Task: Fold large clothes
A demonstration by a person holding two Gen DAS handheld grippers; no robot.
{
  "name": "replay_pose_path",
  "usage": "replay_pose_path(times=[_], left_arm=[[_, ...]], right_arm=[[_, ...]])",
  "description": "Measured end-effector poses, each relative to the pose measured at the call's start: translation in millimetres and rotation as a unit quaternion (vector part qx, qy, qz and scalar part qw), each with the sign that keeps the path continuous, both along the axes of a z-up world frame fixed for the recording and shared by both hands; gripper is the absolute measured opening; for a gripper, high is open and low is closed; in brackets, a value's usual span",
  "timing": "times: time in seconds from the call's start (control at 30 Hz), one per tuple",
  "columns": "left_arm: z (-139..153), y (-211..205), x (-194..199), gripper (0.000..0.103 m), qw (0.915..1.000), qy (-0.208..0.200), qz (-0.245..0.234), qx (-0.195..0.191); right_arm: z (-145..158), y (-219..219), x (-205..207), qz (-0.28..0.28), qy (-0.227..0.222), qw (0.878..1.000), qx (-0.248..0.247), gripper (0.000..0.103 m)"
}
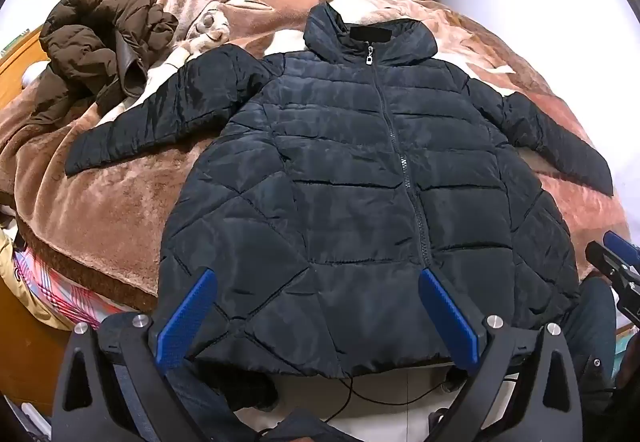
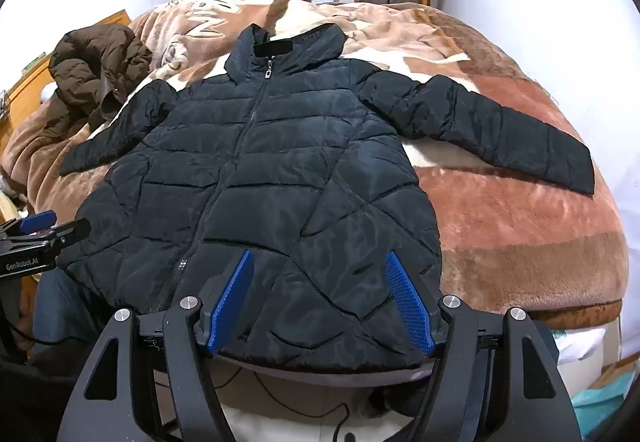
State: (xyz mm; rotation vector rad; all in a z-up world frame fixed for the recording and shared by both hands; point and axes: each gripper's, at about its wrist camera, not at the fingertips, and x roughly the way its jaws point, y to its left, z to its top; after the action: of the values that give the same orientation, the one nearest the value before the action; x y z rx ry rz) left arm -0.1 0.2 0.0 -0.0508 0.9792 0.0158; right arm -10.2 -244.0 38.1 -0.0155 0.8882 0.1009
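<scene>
Black puffer jacket (image 1: 360,170) lies flat, zipped, mid-frame on brown blanket (image 1: 104,202). Left gripper (image 1: 316,282) & right gripper (image 2: 320,262) both wide open over hem, holding nothing. Brown coat (image 1: 96,50) upper left.

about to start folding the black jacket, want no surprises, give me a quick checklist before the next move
1. Jacket spread flat, front up, on the blanket: ok.
2. Zipper closed up to the collar: ok.
3. Both sleeves spread out to the sides, left sleeve, right sleeve: ok.
4. Left gripper open, holding nothing: ok.
5. Right gripper open, holding nothing: ok.
6. Brown coat apart from the left sleeve: cannot tell, they lie very close.
</scene>
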Motion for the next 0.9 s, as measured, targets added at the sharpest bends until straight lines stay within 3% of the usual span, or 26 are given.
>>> replay_pose_path(times=[0.9], left_arm=[[-3, -3, 0, 0.102, 0.9999, 0.005, -0.004, -0.01]], right_arm=[[-6, 5, 2, 0.004, 0.011, 1.0, -0.013, 0.069]])
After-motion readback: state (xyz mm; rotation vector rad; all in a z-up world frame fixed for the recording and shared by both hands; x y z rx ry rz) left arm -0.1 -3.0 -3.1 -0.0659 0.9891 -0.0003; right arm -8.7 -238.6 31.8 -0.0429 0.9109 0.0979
